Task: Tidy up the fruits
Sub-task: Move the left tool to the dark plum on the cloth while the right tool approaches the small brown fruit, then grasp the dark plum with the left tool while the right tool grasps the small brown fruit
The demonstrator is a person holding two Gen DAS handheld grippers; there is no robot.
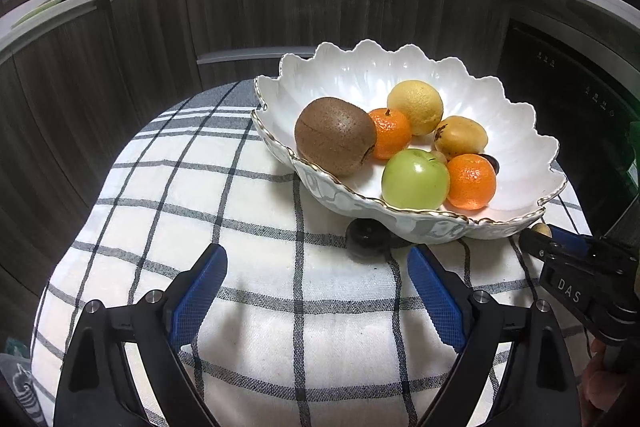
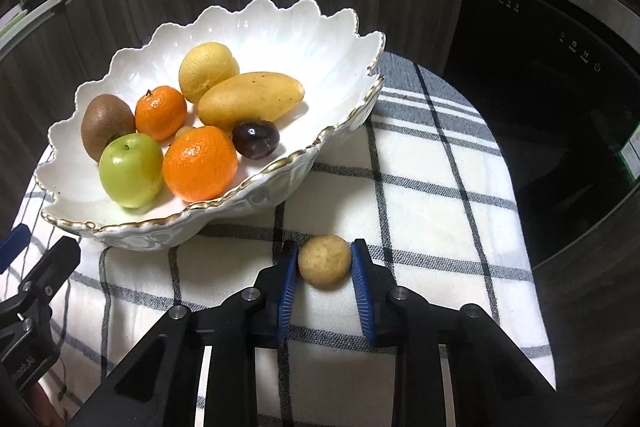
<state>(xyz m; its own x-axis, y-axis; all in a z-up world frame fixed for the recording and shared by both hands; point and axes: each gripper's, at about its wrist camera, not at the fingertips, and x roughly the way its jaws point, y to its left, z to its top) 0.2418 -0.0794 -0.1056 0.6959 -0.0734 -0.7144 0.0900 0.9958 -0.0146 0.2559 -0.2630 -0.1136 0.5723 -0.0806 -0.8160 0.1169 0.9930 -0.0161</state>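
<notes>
The left gripper [image 1: 316, 291] gaped wide, nothing between its pads, just short of a dark fruit [image 1: 366, 241] lying against the near side of the bowl [image 2: 280, 39]; right of that, near the bowl on the cloth [image 2: 420, 187], the right gripper [image 2: 325, 261] clenched a tan fruit [image 2: 324, 261].

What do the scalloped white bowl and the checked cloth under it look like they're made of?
Scalloped white bowl: looks like glazed ceramic or porcelain, with a glossy pearly sheen, a worn gold line on the rim and a raised pattern outside. Checked cloth: looks like woven cotton or a similar fabric, matte, with visible weave and grey-black stripes on cream.
</notes>
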